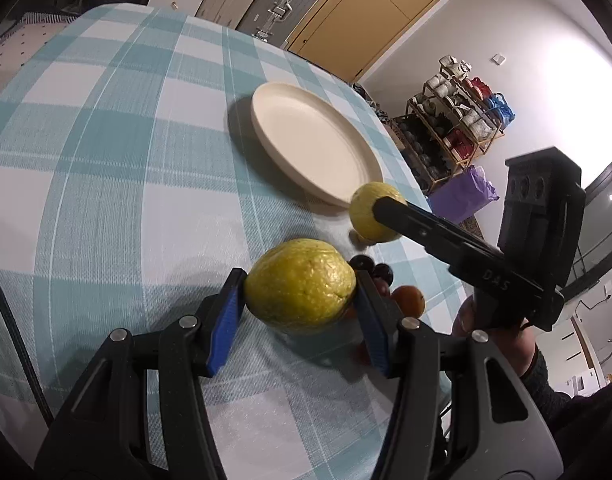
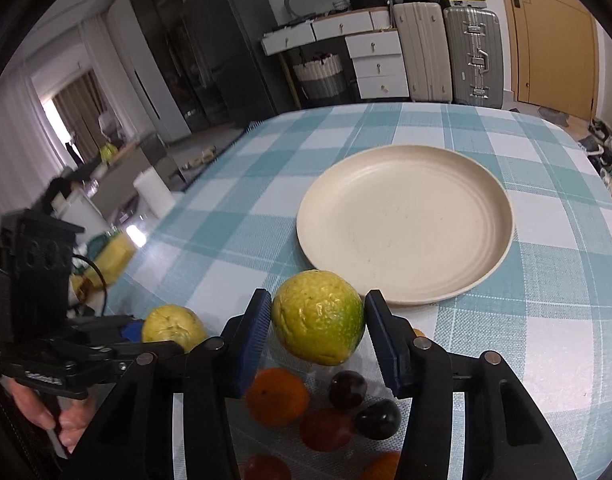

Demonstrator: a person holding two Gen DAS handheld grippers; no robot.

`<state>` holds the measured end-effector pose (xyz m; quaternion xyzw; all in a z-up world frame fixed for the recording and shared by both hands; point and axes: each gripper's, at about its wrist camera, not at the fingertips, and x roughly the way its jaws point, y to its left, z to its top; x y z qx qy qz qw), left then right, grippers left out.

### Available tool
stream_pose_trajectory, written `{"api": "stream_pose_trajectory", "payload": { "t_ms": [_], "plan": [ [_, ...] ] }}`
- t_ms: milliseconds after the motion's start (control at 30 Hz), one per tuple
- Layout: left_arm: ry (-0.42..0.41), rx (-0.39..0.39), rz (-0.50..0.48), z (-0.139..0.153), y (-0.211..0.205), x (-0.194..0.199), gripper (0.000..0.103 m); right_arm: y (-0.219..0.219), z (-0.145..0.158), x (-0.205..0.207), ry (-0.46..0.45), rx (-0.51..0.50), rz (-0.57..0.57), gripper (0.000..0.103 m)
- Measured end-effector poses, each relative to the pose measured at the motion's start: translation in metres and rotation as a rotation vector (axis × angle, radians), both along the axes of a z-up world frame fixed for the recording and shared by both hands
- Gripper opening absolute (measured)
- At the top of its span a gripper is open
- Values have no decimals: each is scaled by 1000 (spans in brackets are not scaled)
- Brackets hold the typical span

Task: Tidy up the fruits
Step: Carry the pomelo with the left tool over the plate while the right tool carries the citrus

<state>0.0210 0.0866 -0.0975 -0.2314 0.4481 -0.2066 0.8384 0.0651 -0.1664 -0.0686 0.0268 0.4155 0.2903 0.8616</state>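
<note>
While the plate [image 2: 406, 184] is bare | one yellow fruit [image 1: 300, 282] is gripped by left fingers [image 1: 226, 320] | a greener fruit [image 2: 318, 318] is gripped by right fingers [image 2: 252, 334], both above the worktop [image 2: 266, 200] | small fruits [image 2: 278, 396] are left.

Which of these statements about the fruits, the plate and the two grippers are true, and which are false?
1. The plate holds no fruit. True.
2. The left gripper is empty. False: it is shut on a yellow-green fruit.
3. The right gripper grips a greenish-yellow fruit. True.
4. The tablecloth is plain red. False: it is teal and white checked.
5. An orange fruit lies below the right gripper. True.
</note>
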Motion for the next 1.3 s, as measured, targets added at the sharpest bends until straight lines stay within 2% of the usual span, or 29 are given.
{"api": "stream_pose_trajectory", "payload": {
  "t_ms": [267, 533, 700, 933, 1300],
  "plan": [
    [-12, -5, 15, 21, -7, 27, 51, -24, 23, 5, -34, 108, -19, 50],
    [-10, -21, 8, 41, -21, 74, 51, -47, 46, 25, -78, 139, -26, 50],
    [-9, -3, 1, 53, -31, 113, 51, -55, 56, 46, -99, 136, -22, 50],
    [-7, 23, -23, 59, -46, 166, 51, -55, 55, 79, -100, 112, -12, 50],
    [36, 35, -53, 41, -63, 235, 51, -51, 38, 133, -104, 85, -21, 50]
  ]
}}
